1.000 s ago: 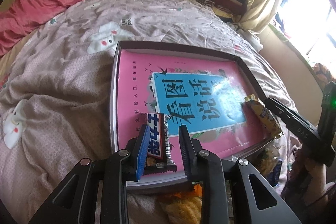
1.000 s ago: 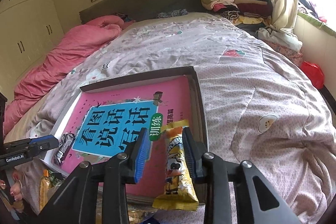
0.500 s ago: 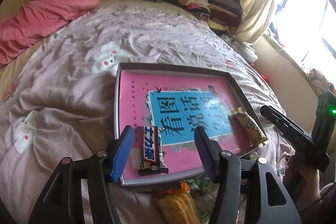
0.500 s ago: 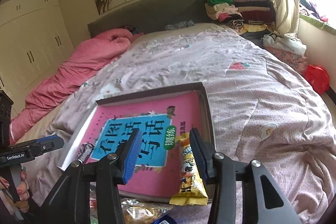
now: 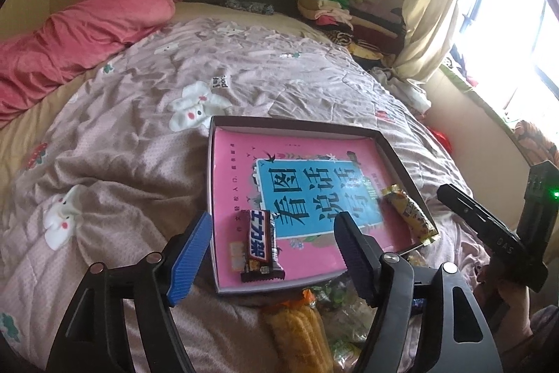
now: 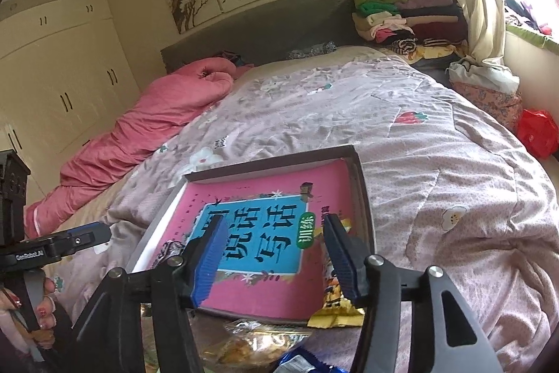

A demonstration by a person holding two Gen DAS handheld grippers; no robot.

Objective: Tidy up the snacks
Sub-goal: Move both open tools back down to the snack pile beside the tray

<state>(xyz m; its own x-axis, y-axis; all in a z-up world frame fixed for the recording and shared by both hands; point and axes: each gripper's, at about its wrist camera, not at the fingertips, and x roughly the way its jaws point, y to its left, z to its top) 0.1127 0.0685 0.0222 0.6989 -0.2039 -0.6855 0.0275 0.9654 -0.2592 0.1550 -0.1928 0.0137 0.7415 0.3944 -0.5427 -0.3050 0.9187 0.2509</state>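
Note:
A shallow box (image 5: 297,125) with a pink and blue cover lining its floor lies on the bed. A brown chocolate bar (image 5: 261,245) lies in its near left part. A yellow snack pack (image 5: 408,214) lies along its right edge, and shows in the right wrist view (image 6: 333,303) too. My left gripper (image 5: 272,254) is open and empty, pulled back above the chocolate bar. My right gripper (image 6: 274,256) is open and empty, above the box's near edge, its right finger over the yellow pack.
More snack packs lie at the near edge of the bed: an orange one (image 5: 300,334) and a clear bag (image 6: 255,345). A pink quilt (image 5: 70,34) lies at the far left. Folded clothes (image 6: 401,13) are stacked by the headboard.
Both grippers have opened and let go: the left released the chocolate bar, the right the yellow pack. Both have drawn back and up from the box.

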